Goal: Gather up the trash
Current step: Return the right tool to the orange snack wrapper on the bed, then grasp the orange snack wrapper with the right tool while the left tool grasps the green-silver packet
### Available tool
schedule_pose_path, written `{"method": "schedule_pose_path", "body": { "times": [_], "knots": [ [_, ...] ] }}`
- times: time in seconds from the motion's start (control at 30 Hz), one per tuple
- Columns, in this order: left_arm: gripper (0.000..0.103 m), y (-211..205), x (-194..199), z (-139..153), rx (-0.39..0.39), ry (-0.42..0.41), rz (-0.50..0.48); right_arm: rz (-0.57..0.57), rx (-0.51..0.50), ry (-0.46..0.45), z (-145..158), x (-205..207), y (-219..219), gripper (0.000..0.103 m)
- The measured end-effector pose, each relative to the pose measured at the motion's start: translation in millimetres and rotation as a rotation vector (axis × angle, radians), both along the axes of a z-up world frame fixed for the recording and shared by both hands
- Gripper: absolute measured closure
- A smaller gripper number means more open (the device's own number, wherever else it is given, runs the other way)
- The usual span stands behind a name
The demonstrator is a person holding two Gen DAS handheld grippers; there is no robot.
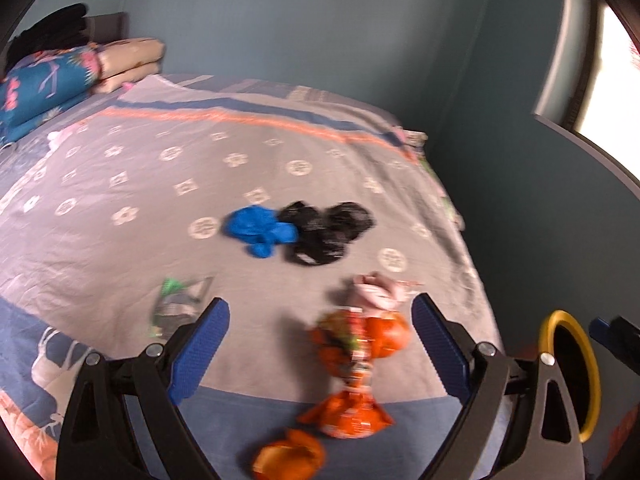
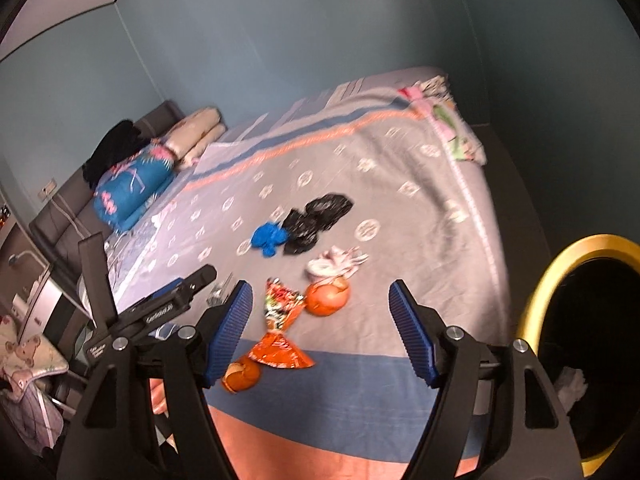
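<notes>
Covering the bed point(image 2: 400, 216): grey patterned sheet w/ litter; teal walls point(image 1: 320, 20).

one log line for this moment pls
phase: approach | left claw: open, empty | right claw: open, empty | trash: orange wrapper on bed | bin: right of bed

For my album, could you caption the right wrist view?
Open hand-held gripper above bed strewn with orange wrappers.
</notes>
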State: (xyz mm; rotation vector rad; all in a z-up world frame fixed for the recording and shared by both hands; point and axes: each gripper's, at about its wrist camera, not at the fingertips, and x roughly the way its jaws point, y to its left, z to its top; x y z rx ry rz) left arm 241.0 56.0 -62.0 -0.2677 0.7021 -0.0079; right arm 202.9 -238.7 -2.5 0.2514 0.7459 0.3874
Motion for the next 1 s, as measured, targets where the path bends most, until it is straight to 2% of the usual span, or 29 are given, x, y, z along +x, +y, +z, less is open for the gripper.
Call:
{"method": "schedule_pose_path", "body": {
  "times": [0.43, 0.73, 1.0],
  "knots": [
    [0.014, 77, 20, -46, 0.011, 0.077, 0.149, 0.105, -0.085, 0.096, -44, 34, 76, 0.035],
    [0.014, 101, 32, -80, -0.020, 0.138, 0.189, 0.140, -0.137, 0.178, -89, 57, 119, 0.030],
    [0.014, 105, 45, -103, -0.009, 0.177, 0.182, 0.157, -0.174, 0.236, -123, 73, 144, 0.029]
  ]
}}
